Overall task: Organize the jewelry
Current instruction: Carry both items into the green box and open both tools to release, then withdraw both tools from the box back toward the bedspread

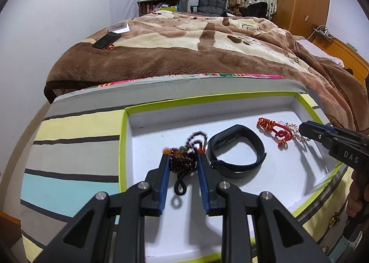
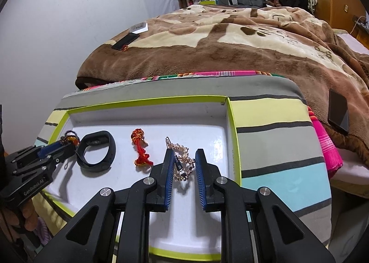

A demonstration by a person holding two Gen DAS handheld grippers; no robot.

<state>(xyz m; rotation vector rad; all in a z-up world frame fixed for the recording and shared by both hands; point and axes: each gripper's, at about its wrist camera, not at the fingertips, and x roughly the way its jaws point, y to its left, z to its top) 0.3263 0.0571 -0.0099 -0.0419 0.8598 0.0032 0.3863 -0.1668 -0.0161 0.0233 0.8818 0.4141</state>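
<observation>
Closest to the lens, the left gripper (image 1: 183, 161) has its blue-padded fingers pressed against both sides of a dark beaded bracelet (image 1: 182, 162), which sits bunched between them at the left end of the white tray (image 1: 161, 115). A black cord loop trails from the beads back toward the gripper's body, and a beaded strand loops away toward the tray's far wall.

The right gripper (image 2: 184, 159) has its fingers apart around a gold chain bracelet (image 2: 184, 166) at the tray's right end; whether the pads touch it I cannot tell. The chain's long axis runs roughly from the tray's near edge toward its far wall, and a thin hairpin (image 2: 168, 141) sticks out at its far end.

Four pieces lie in the tray, in a row along it: the beaded bracelet, one black wristband (image 1: 236, 151) just right of it, one red knotted cord ornament (image 1: 274, 130) further right, then the chain. The wristband lies flat as an open oval, its long axis across the tray. The red ornament's long axis slants from far-left to near-right.

The tray sits on a striped cushion (image 1: 76, 147) against a bed with a brown blanket (image 1: 184, 55).

The left view barely shows the chain, hidden behind the right gripper's tip. The right view shows a second phone (image 2: 338, 114) on the blanket right of the cushion; both views show the phone (image 1: 106, 40) far left of the tray.
</observation>
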